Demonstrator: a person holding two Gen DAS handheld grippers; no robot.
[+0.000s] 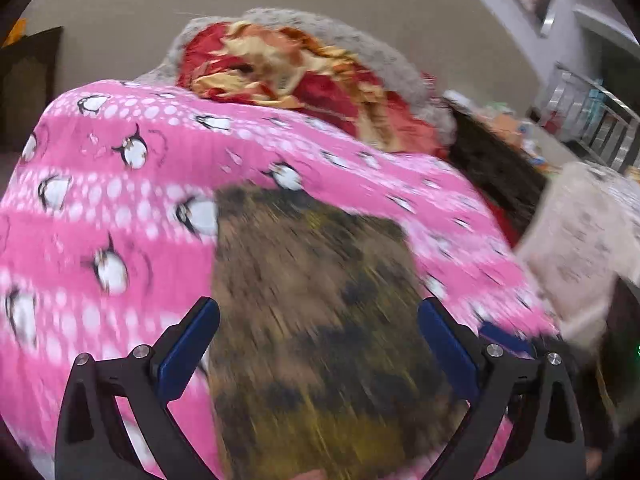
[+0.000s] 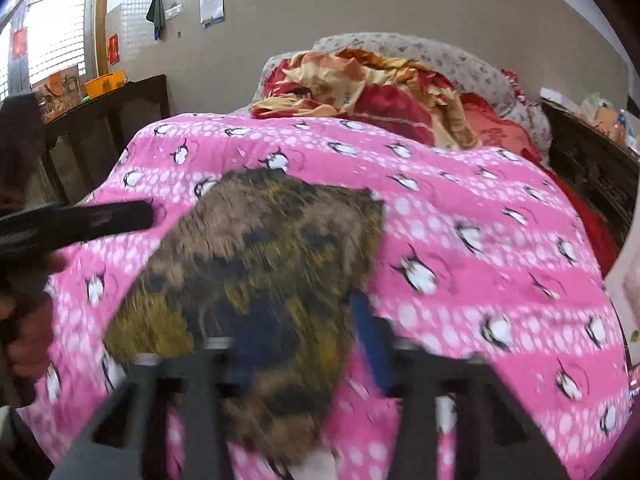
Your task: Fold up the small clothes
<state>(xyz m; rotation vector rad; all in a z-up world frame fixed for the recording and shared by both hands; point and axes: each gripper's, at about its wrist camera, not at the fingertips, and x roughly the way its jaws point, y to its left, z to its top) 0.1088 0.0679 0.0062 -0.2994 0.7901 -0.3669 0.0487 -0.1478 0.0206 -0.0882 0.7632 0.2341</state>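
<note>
A small brown, yellow and black patterned garment point(image 1: 320, 320) lies folded on the pink penguin-print blanket point(image 1: 120, 184). My left gripper point(image 1: 320, 344) is open, its blue pads wide apart just above the garment's near part. In the right wrist view the same garment point(image 2: 260, 272) lies on the blanket point(image 2: 460, 240). My right gripper point(image 2: 308, 340) is blurred by motion over the garment's near right edge, its blue pads apart. The left gripper's body point(image 2: 76, 220) shows at the left of that view, held by a hand.
A crumpled red and gold quilt point(image 2: 368, 92) and a grey pillow point(image 2: 440, 56) lie at the bed's far end. A dark wooden cabinet point(image 2: 100, 128) stands left of the bed. A dark headboard point(image 2: 588, 172) and a cluttered shelf stand to the right.
</note>
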